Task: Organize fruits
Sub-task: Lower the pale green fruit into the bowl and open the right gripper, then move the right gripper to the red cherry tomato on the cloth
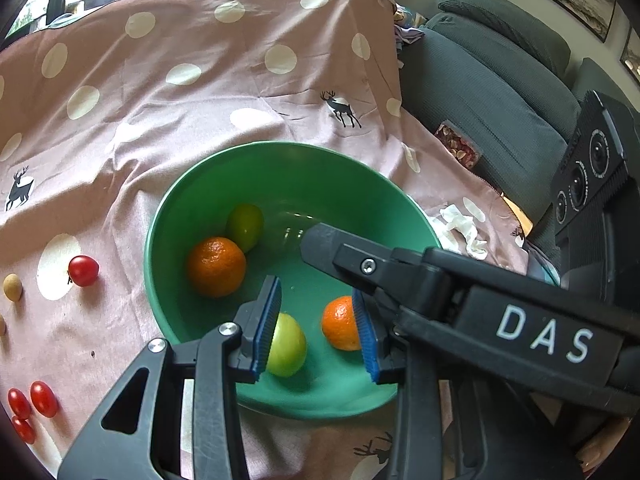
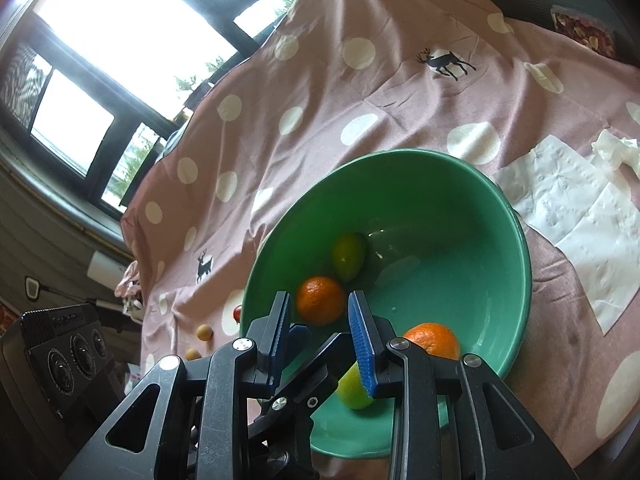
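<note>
A green bowl (image 1: 168, 216) sits on a pink dotted cloth and holds two oranges (image 1: 216, 266) (image 1: 339, 328) and two green fruits (image 1: 245, 226) (image 1: 289, 346). My left gripper (image 1: 318, 332) is open over the bowl's near side, empty, with blue pads. The right gripper's finger (image 1: 340, 248) reaches across the bowl from the right. In the right wrist view the bowl (image 2: 516, 216) is below my right gripper (image 2: 320, 344), which is open and empty above the rim, with an orange (image 2: 319, 300) showing between its pads.
Red cherry tomatoes (image 1: 83, 270) (image 1: 32, 404) and small tan fruits (image 1: 12, 287) lie on the cloth left of the bowl. White tissues (image 2: 592, 216) lie right of the bowl. A grey sofa (image 1: 500, 92) stands behind the table on the right.
</note>
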Motion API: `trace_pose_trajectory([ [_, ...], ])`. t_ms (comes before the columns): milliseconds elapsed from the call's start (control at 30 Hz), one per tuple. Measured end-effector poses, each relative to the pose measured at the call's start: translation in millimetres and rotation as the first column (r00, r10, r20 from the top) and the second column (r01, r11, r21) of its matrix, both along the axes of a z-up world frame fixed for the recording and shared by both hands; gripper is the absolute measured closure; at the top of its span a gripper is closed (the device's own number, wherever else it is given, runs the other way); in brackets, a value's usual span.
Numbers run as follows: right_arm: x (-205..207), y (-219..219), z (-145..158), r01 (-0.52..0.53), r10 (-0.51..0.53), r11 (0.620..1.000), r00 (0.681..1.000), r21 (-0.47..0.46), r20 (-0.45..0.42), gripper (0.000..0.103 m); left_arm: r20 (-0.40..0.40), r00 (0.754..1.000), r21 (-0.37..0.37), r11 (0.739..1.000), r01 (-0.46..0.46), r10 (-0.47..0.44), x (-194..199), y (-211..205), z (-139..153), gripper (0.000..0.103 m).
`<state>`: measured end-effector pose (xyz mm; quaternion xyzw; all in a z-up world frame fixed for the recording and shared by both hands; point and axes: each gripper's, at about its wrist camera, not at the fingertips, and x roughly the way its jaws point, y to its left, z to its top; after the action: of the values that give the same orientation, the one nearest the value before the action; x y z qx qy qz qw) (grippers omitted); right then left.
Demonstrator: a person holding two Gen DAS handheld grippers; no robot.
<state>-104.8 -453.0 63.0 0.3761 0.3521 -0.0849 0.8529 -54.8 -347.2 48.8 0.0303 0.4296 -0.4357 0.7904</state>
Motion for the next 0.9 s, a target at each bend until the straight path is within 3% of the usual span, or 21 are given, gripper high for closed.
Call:
trace_pose_trajectory([
  [133, 0.3, 1.5, 0.6, -0.007, 0.007, 1.000, 1.000, 0.005, 0.002, 0.069, -0.004, 1.000, -0.025, 1.000, -0.008, 0.008, -2.2, 10.1, 5.6, 0.065],
  [333, 0.6, 5.2, 5.4, 0.002, -0.002, 1.000, 1.000, -0.013, 0.012, 0.070, 0.039, 0.995, -0.024, 0.996, -0.092, 0.093, -3.1, 39.1, 20.0, 0.058],
  [567, 7.5, 24.0, 17.1, -0.042, 0.044, 0.998, 0.998, -0.048, 0.045, 0.070, 0.079, 0.967, 0.018, 0.969, -0.245, 0.243, 1.2, 92.8, 31.4, 0.057],
  [733, 17.7, 47.9, 24.9, -0.101, 0.106, 0.991, 0.993, -0.089, 0.056, 0.070, 0.088, 0.920, 0.049, 0.921, -0.387, 0.382, 8.0, 142.5, 32.0, 0.057],
  [900, 34.8, 77.5, 24.5, -0.128, 0.129, 0.974, 0.992, -0.186, -0.009, 0.070, 0.068, 0.864, 0.094, 0.859, -0.503, 0.498, 13.9, 195.9, 20.5, 0.053],
])
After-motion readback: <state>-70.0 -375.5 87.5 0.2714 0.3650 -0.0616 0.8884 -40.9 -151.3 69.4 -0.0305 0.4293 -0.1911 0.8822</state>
